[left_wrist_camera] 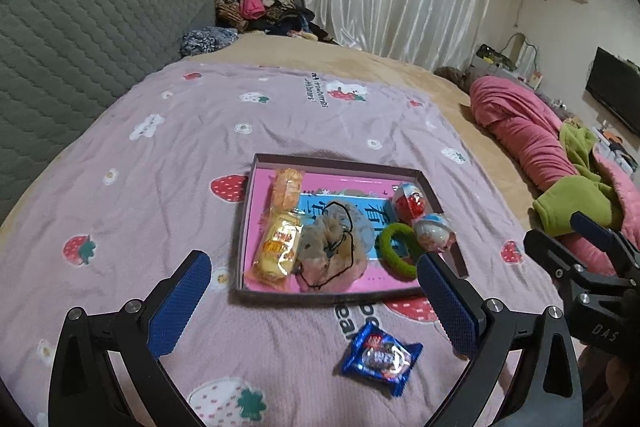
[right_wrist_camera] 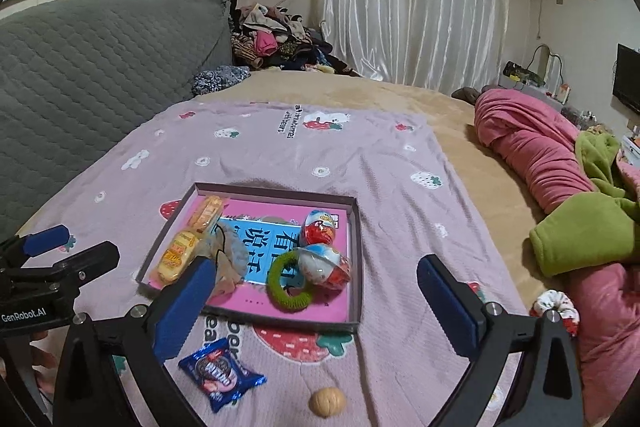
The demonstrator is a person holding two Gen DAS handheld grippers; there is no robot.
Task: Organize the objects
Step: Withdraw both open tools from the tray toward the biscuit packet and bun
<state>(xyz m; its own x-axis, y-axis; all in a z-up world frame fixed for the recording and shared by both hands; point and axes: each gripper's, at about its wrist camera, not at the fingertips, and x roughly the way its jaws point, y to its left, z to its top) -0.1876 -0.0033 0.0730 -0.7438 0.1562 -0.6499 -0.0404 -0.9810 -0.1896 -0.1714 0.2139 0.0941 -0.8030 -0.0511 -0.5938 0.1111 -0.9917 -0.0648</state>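
Two loose items lie outside the tray (right_wrist_camera: 356,263) near the blanket's front edge: the blue cookie packet (right_wrist_camera: 221,379) and a walnut (right_wrist_camera: 329,401). You hold the right gripper (right_wrist_camera: 316,303) and left gripper (left_wrist_camera: 316,291) wide apart and empty above them. A scrunchie (right_wrist_camera: 556,309) sits by the pink quilt (right_wrist_camera: 532,151).
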